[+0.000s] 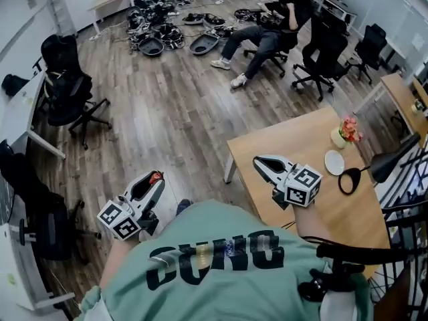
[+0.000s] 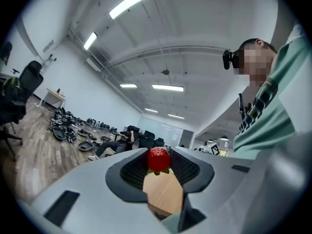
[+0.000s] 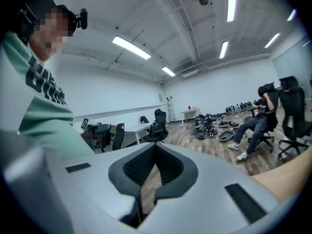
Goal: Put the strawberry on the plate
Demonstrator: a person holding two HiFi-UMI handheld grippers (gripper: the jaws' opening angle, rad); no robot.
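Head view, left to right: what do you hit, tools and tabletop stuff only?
left tool shut on the strawberry → right tool → plate → black lamp shade. The flower vase is left out because it overlaps the plate sideways.

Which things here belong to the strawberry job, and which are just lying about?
Job: strawberry, held in the left gripper; white plate on the wooden table.

Lying about: flower vase; black desk lamp; office chairs; black gear piled on the floor. The right gripper is shut and empty.
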